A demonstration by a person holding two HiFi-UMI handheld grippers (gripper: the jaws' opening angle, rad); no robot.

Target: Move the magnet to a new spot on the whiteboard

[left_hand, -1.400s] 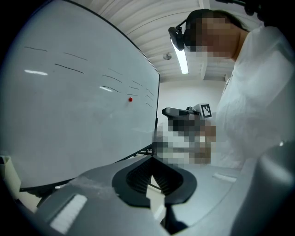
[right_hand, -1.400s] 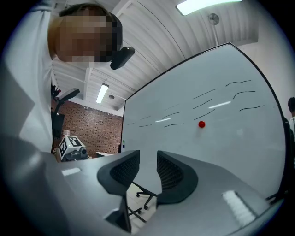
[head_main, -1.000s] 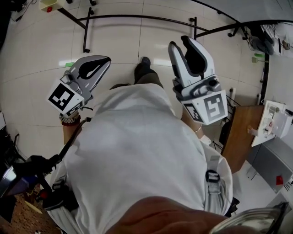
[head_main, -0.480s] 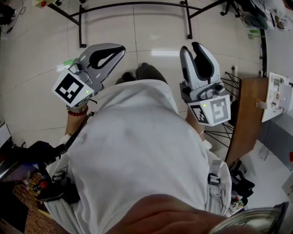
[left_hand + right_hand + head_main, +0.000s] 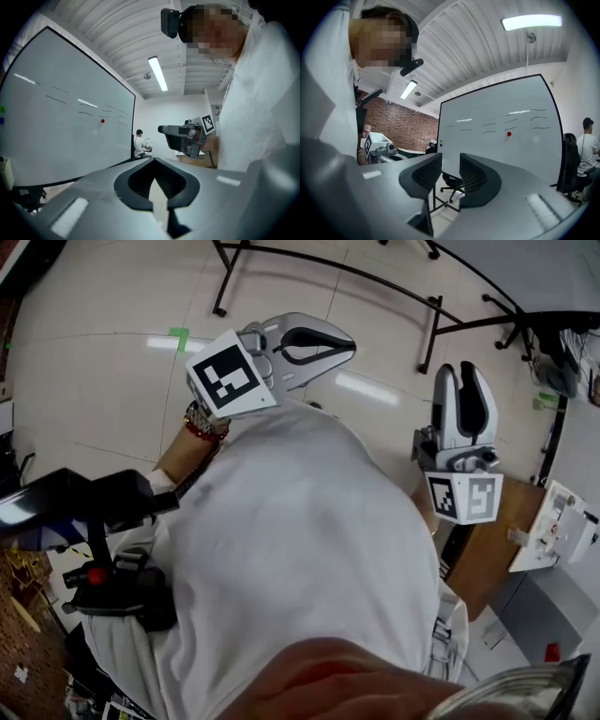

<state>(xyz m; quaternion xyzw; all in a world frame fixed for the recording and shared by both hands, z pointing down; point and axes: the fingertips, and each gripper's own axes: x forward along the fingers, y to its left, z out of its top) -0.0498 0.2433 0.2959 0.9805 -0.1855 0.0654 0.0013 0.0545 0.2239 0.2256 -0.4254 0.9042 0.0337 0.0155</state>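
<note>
In the head view the left tongs (image 5: 349, 345) sit at upper centre-left and point right over the tiled floor (image 5: 94, 399). Their tips are together and they hold nothing. A white shirt (image 5: 281, 559) fills the middle of the frame. The right tongs (image 5: 462, 373) stand at the upper right, pointing up the frame, with a narrow gap between their jaws and nothing in it. A wooden desk (image 5: 487, 554) lies below them at the right edge, and a black tube frame (image 5: 319, 263) crosses the top.

In the left gripper view the whiteboard (image 5: 61, 136) fills the left half. The magnet (image 5: 102, 121), a small red dot, is stuck on the board's right part, well apart from both tongs. The pads at lower centre meet at their far end, with only a thin wedge of light behind them. A seated person (image 5: 139, 142) shows just past the board's right edge.

In the right gripper view a brick wall (image 5: 401, 131) lies at left and the whiteboard is at centre-right, with the red magnet in its right half below some dark strokes. The jaws at lower centre stand apart. Through the gap an office chair (image 5: 451, 183) shows, far off on the floor.
</note>
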